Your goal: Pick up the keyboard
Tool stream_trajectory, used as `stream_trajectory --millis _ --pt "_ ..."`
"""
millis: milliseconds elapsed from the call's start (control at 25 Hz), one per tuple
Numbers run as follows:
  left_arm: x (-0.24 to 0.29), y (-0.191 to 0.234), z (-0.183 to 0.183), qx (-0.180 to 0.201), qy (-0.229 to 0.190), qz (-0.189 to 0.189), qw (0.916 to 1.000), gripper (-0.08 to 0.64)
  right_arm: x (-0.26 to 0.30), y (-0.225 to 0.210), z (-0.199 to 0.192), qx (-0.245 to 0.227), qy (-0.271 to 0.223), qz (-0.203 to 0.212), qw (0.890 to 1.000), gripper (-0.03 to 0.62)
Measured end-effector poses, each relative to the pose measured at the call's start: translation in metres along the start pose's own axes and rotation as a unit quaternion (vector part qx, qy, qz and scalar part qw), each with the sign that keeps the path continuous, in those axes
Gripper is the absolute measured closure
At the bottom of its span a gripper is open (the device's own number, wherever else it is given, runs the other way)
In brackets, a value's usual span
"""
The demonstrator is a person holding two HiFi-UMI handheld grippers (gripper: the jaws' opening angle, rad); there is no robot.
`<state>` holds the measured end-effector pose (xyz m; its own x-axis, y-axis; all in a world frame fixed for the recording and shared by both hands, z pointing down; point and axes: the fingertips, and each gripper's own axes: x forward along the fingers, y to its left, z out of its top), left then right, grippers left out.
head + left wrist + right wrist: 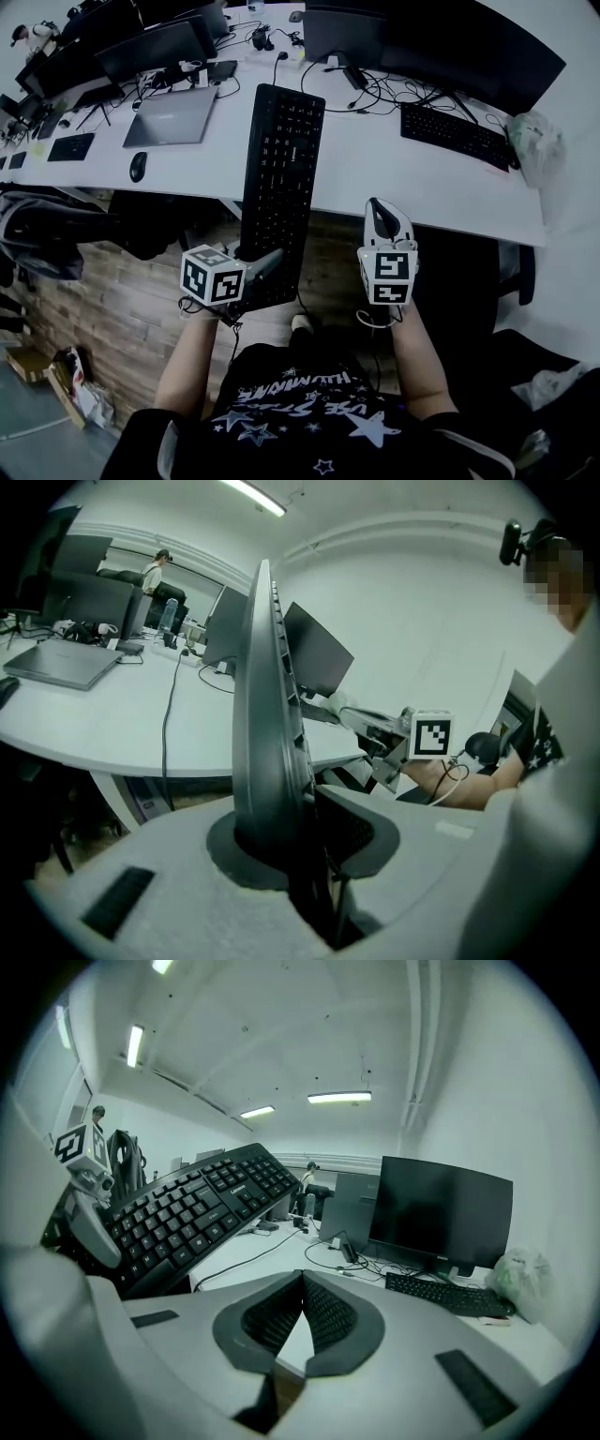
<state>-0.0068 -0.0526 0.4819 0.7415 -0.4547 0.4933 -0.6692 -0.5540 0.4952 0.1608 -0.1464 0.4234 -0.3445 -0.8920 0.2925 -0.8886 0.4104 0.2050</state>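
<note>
the left tongs (265, 269) grasp the near short end of the black keyboard (281, 169). the keyboard is raised and tilted, its far end above the white tabletop (394, 183) and its near end out past the edge. the right tongs (382, 211) are clenched on nothing, just beside it. held by one end, the long board could twist; a firm pinch and a slow lift, minding the trailing cable (246, 1258), would serve. a laptop (172, 117), a mouse (138, 166), a second keyboard (455, 134) and dark monitors (469, 42) crowd the tabletop above a wood floor (103, 314).
</note>
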Motion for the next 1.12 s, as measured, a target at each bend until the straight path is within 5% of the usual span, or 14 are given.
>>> stream_trajectory --millis 560,1120 --pt "-0.059 -0.036 -0.097 -0.053 -0.041 0.036 0.9971 0.469 -0.046 0.077 -0.025 -0.031 0.019 0.083 0.996 0.586" --pt "-0.121 -0.155 -0.199 -0.091 -0.097 0.083 0.9876 0.469 -0.184 0.124 -0.042 -0.025 0.005 0.152 0.988 0.586"
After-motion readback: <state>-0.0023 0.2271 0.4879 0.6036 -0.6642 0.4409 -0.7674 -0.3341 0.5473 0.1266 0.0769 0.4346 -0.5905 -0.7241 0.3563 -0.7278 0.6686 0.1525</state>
